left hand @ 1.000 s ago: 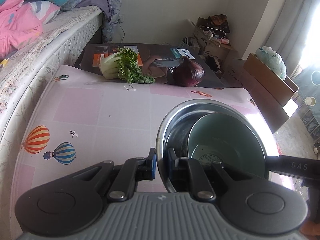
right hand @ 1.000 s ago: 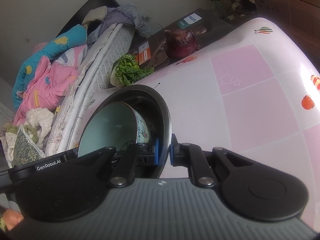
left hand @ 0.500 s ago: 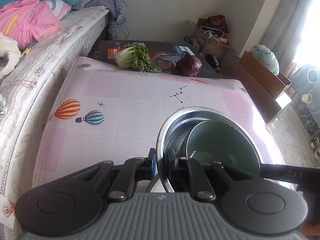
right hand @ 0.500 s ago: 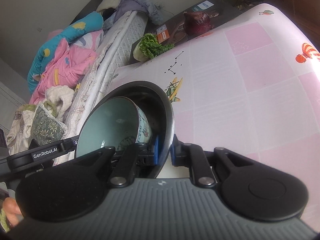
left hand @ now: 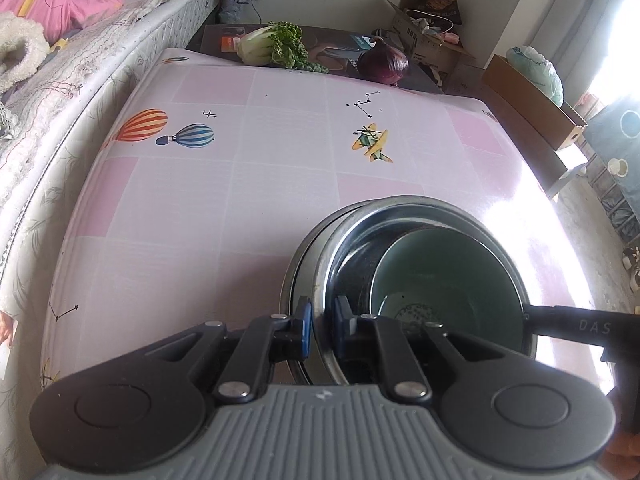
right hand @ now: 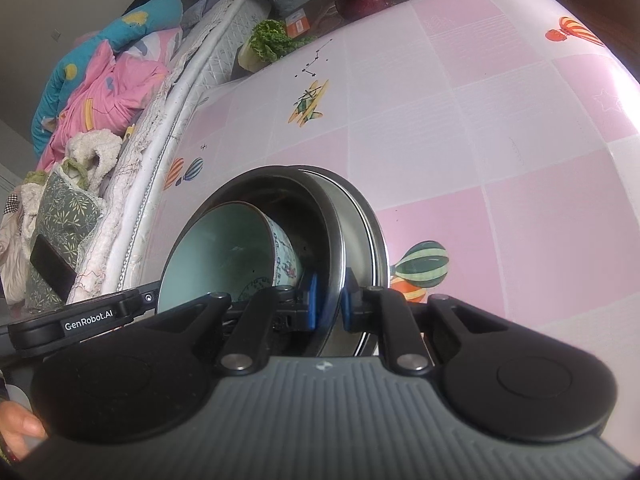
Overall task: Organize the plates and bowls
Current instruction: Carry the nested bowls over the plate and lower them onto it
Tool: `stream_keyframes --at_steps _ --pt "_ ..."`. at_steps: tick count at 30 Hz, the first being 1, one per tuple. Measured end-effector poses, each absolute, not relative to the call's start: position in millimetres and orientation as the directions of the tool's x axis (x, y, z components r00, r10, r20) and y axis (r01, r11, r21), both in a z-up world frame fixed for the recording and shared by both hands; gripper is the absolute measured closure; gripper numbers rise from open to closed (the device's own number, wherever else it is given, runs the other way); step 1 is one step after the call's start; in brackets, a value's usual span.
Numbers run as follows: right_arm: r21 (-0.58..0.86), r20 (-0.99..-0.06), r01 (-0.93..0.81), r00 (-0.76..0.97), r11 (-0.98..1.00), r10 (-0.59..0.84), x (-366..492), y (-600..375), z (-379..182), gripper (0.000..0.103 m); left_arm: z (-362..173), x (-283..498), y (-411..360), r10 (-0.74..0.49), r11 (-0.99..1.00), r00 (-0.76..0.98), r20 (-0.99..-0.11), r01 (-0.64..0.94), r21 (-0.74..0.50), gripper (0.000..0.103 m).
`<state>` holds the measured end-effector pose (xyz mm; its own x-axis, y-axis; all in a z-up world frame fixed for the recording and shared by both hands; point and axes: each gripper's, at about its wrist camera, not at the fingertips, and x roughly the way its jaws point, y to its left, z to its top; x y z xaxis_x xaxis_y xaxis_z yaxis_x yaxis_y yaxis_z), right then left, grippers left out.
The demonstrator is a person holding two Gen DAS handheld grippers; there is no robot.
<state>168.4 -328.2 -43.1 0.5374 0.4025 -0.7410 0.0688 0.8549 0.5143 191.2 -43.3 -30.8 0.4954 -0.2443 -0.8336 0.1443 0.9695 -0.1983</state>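
A steel bowl (left hand: pixel 424 220) holds a pale green ceramic bowl (left hand: pixel 448 276) inside it. It sits in a second, wider steel bowl (left hand: pixel 304 264) whose rim shows around it near the table's front. My left gripper (left hand: pixel 322 330) is shut on the inner steel bowl's near rim. My right gripper (right hand: pixel 329 306) is shut on the opposite rim of the steel bowl (right hand: pixel 344 248); the green bowl (right hand: pixel 216 256) shows inside and the outer steel bowl's rim (right hand: pixel 378 232) shows just beyond.
The table (left hand: pixel 240 184) has a pink checked cloth with balloon prints. A leafy cabbage (left hand: pixel 272 46) and a red onion (left hand: pixel 382 62) lie on a dark box at the far edge. A mattress (left hand: pixel 80 64) runs along the left. Cardboard boxes (left hand: pixel 528 100) stand at the right.
Both grippers have drawn the steel bowl back toward the table's front and lowered it into a second steel bowl, whose rim now shows around it.
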Motion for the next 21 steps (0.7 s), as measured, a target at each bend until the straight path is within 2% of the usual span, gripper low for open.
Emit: stream_keyframes --at_steps 6,10,14,15,16,17,18,21 --pt "0.49 -0.747 0.062 0.543 0.869 0.383 170.7 -326.4 -46.4 0.09 -24.9 184.5 -44.9 -0.244 0.969 0.53 -0.812 0.157 -0.189 0.091" --pt "0.458 -0.752 0.049 0.554 0.888 0.357 171.9 -324.3 -41.4 0.089 -17.5 176.7 -47.6 -0.245 0.969 0.558 -0.793 0.176 -0.175 0.085" --pt "0.441 -0.737 0.044 0.588 0.896 0.334 169.8 -326.1 -30.2 0.083 -8.6 166.7 -48.6 -0.231 0.972 0.593 -0.772 0.182 -0.151 0.078" --pt "0.441 -0.731 0.046 0.598 0.896 0.329 167.6 -329.4 -26.6 0.082 -6.0 164.4 -47.1 -0.23 0.972 0.601 -0.765 0.181 -0.15 0.07" --pt "0.44 -0.726 0.049 0.607 0.897 0.323 165.7 -330.7 -24.3 0.077 -3.2 161.9 -45.0 -0.237 0.971 0.608 -0.758 0.181 -0.158 0.062" --pt "0.43 -0.724 0.057 0.618 0.901 0.307 162.9 -333.2 -21.6 0.072 -0.3 158.5 -42.4 -0.243 0.969 0.616 -0.749 0.179 -0.168 0.059" --pt "0.427 -0.719 0.064 0.629 0.902 0.296 159.9 -335.3 -19.1 0.062 1.7 156.3 -40.9 -0.246 0.969 0.622 -0.744 0.179 -0.17 0.055" --pt "0.473 -0.687 0.064 0.652 0.879 0.322 148.1 -343.6 -13.7 0.056 9.7 148.0 -34.9 -0.241 0.97 0.644 -0.727 0.174 -0.167 0.041"
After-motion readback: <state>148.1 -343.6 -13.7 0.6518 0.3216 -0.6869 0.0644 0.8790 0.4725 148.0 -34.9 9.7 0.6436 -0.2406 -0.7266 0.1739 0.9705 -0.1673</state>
